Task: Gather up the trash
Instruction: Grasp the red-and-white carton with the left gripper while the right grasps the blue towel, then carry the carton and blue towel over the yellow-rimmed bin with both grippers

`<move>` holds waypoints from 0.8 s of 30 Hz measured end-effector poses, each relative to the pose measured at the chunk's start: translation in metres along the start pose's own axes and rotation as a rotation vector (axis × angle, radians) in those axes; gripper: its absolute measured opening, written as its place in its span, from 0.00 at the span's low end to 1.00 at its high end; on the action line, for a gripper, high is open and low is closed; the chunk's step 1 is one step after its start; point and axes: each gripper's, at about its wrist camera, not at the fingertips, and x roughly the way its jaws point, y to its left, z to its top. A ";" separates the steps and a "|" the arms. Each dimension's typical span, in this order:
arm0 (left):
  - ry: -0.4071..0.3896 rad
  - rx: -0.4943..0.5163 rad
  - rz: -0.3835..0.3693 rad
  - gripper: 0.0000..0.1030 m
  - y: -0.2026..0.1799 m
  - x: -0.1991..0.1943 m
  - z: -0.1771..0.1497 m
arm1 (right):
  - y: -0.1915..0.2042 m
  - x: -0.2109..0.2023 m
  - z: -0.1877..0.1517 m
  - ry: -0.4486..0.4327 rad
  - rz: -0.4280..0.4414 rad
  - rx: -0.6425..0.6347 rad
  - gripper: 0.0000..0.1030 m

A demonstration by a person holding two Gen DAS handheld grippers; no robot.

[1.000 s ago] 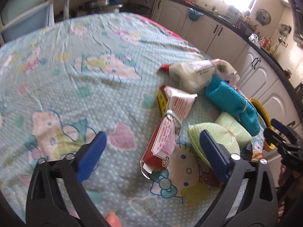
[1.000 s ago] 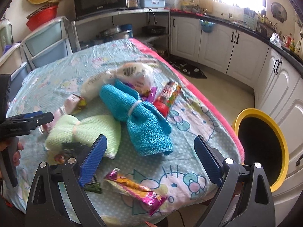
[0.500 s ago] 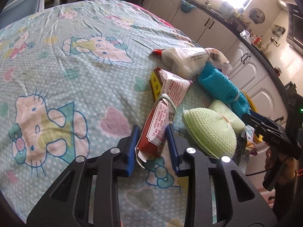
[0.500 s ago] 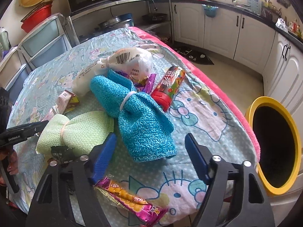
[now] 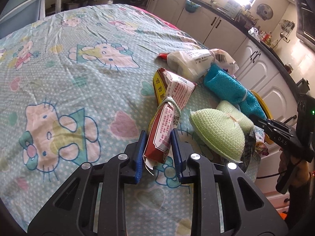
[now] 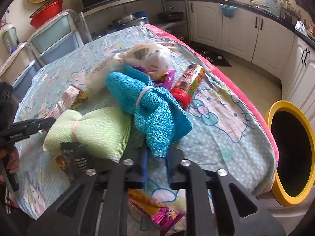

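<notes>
blue cloth (image 6: 155, 110): lower tip blurred where it hangs between the closing jaws; contact with the pads cannot be told.
pink snack wrapper (image 6: 157, 210): mostly hidden behind the gripper frame.
dark wrapper (image 6: 72, 157): print blurred, partly under the green cloth (image 6: 92, 129).
red-and-white packet (image 5: 163, 133): lower end hidden between the blue pads.
yellow-rimmed bin (image 6: 291, 157): interior black, contents unreadable; right rim cut by the picture edge.
countertop items (image 5: 263, 35): too small to identify.
</notes>
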 end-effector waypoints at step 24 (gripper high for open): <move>-0.165 0.075 -0.014 0.18 -0.047 -0.054 0.030 | 0.012 -0.086 0.013 -0.199 0.016 -0.019 0.06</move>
